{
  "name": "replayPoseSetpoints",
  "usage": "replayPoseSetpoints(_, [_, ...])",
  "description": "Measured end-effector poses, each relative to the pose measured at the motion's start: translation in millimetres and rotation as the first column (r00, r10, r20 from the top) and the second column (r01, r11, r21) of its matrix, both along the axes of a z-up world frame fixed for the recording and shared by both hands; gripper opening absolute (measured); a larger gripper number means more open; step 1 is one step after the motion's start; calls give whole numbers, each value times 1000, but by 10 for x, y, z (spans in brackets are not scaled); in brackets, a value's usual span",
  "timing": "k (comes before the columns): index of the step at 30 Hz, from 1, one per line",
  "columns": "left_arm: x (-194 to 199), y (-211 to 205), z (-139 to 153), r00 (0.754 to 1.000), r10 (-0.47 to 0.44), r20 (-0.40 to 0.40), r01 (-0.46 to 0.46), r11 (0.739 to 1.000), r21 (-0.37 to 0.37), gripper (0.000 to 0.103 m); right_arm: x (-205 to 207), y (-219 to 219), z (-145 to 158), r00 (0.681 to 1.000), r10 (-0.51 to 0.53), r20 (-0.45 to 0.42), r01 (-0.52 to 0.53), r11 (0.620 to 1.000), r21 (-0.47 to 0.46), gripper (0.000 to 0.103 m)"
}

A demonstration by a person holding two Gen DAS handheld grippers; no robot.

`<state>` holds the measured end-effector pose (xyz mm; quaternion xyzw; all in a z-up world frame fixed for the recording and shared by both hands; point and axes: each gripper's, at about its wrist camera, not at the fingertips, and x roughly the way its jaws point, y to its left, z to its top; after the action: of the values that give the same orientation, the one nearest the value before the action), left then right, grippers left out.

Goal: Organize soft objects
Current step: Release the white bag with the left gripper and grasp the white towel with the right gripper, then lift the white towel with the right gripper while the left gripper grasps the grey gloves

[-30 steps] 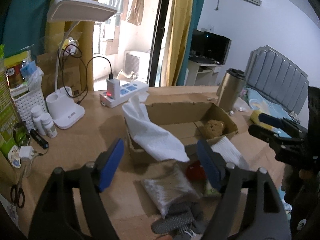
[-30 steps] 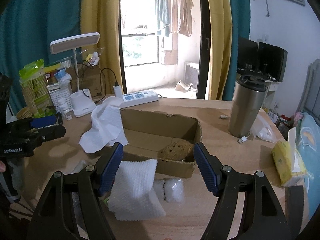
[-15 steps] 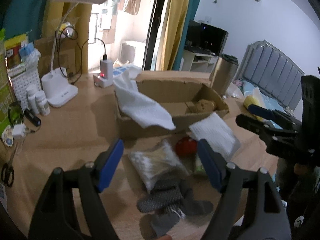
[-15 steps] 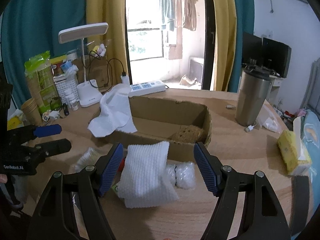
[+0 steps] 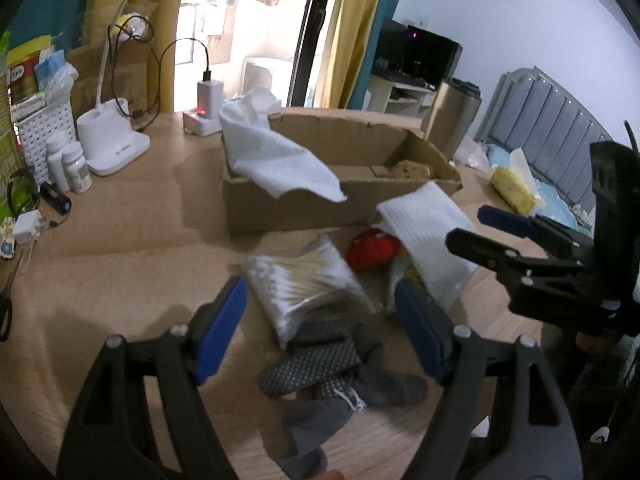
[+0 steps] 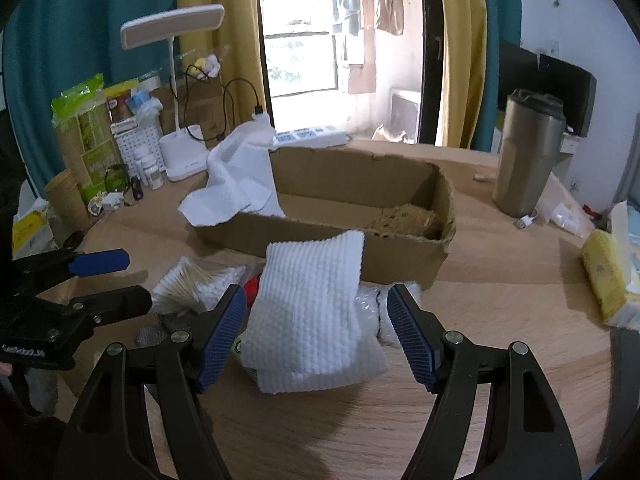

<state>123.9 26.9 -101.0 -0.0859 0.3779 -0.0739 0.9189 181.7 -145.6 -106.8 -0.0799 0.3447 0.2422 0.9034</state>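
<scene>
The soft things lie in a loose heap on the worktop in front of the cardboard box [image 6: 360,216], none yet picked up. Straight ahead of the right gripper [image 6: 316,332], between its spread fingers, is the folded white waffle cloth [image 6: 312,304]; the jaws stand wide apart and hold nothing. Just beyond its right finger sit crinkled clear bags [image 6: 384,308], and to its left a bag of cotton swabs [image 6: 188,284] with a red item [image 6: 251,285] peeping out under the cloth.

The left gripper [image 5: 320,328] is likewise wide open and empty. Between its fingers lie the grey dotted socks [image 5: 320,364], with the swab bag just ahead.

The risks, as I judge them: the cloth is only folded, so a pinch on one layer would let it unfurl and drag the red item or the bags along. The socks are tangled, so one may come up trailing the other. The swab bag is slippery and could squirt out of the pads.

The box is open-topped and mostly bare inside; a brown fibrous pad [image 6: 404,218] rests at its end to the right gripper's right, and a white towel [image 6: 236,184] hangs over the opposite end wall, half in and half out, likely to slide off if the box is bumped.
</scene>
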Motion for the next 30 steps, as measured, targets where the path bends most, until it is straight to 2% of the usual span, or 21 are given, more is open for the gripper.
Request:
replayPoseSetpoints(8, [-39,-31,-133,998,3,-60,-2,1000,4,78,18,82,-172,998,40,-43,-42,999,-31,74])
replayPoseSetpoints(10, [-42,-48,-170,997,-1,-76,1,1000,1,78,-4,76,-189,998,46,-41,-47,998,-35,64])
replayPoseSetpoints(12, [-46,-74,-207,996,-6,-92,6,1000,4,78,-25,66,-204,998,45,-36,-47,998,-51,42])
replayPoseSetpoints(15, [-55,-125,-248,994,-16,-109,17,1000,9,78,-61,18,-221,999,43,-32,-44,997,-57,25])
replayPoseSetpoints(21, [-6,-240,-372,986,-33,-164,39,999,36,78,-113,-104,-196,999,32,-15,-33,998,-53,16])
replayPoseSetpoints(23, [7,-262,-427,981,-38,-192,45,998,33,78,-131,-138,-189,999,31,-9,-31,998,-50,15])
replayPoseSetpoints(30, [7,-333,-464,976,-44,-213,61,995,76,76,-159,-295,-121,1000,14,9,-14,1000,-7,14])
